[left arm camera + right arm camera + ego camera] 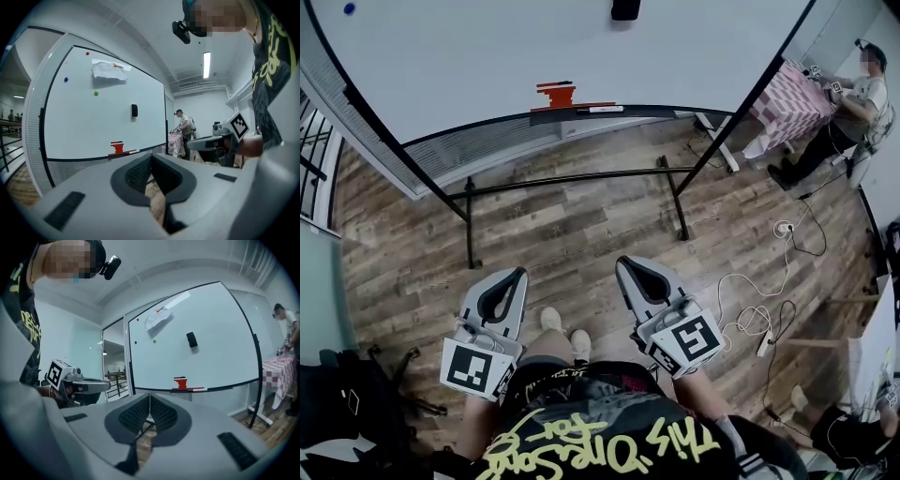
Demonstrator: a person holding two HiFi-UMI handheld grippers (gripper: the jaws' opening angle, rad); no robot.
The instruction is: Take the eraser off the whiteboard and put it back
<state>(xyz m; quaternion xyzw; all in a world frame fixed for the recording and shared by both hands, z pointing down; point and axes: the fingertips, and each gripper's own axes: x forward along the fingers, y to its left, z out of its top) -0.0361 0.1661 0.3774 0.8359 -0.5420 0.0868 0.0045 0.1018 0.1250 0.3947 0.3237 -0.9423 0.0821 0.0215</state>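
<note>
The black eraser [625, 9] sticks high on the whiteboard [487, 56], far ahead of both grippers; it also shows as the dark eraser [134, 110] in the left gripper view and the eraser [191, 340] in the right gripper view. A red block [555, 94] and a marker [605, 110] lie on the board's tray. My left gripper [520, 273] and right gripper [625, 262] are held side by side at waist height over the wood floor. Both are shut with nothing between the pads. The left gripper [151, 156] and right gripper [150, 396] each point at the board.
The whiteboard stands on a black frame with floor feet [572, 178]. A person [853, 94] sits at a checked table [792, 98] at the right. Cables and a power strip [764, 328] lie on the floor to the right. A paper sheet [108, 70] and magnets are on the board.
</note>
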